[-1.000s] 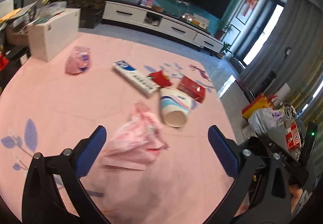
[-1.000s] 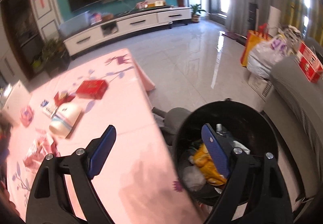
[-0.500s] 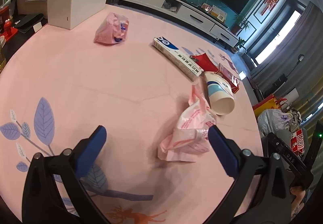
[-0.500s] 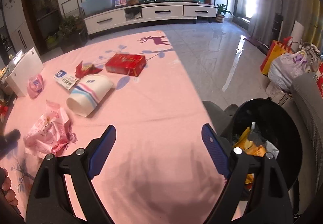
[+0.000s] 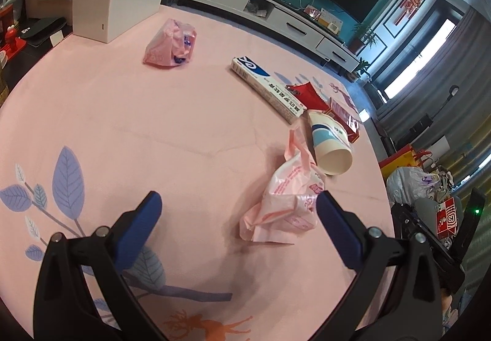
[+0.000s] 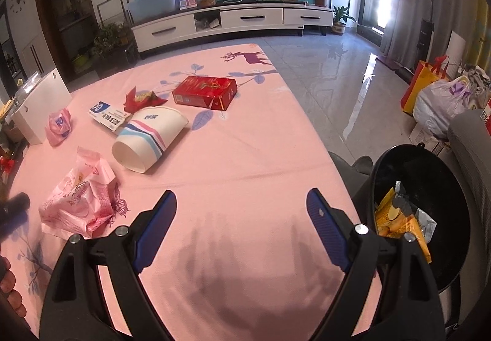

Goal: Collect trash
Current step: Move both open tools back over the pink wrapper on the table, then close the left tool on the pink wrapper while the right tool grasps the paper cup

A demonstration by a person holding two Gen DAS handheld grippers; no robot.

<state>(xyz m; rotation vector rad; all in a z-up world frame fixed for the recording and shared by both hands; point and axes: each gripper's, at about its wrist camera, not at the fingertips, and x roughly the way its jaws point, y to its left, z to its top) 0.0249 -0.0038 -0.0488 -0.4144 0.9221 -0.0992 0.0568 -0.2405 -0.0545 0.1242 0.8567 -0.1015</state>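
Observation:
Trash lies on a pink cloth-covered table [image 5: 129,132] [image 6: 260,156]. A crumpled pink plastic bag [image 5: 285,206] [image 6: 79,203] rests just ahead of my left gripper [image 5: 237,203], close to its right finger. That gripper is open and holds nothing. Beyond the bag lie a tipped paper cup [image 5: 330,143] [image 6: 150,138], a long white and blue box [image 5: 267,86] [image 6: 107,117], a red wrapper [image 5: 308,95] [image 6: 142,98], a red box [image 6: 205,92] and a small pink bag [image 5: 170,44] [image 6: 58,126]. My right gripper [image 6: 242,203] hovers open over bare cloth.
A black trash bin [image 6: 429,212] with yellow wrappers inside stands off the table's right edge. A white box [image 5: 116,0] [image 6: 40,104] sits at the table's far left. Shopping bags [image 6: 438,95] stand on the glossy floor; a TV cabinet [image 6: 233,21] lines the back wall.
Both views swung left and down during the first half second, then held. The bin moved from centre to the right edge of the right view. The crumpled bag now sits by the left gripper's right finger.

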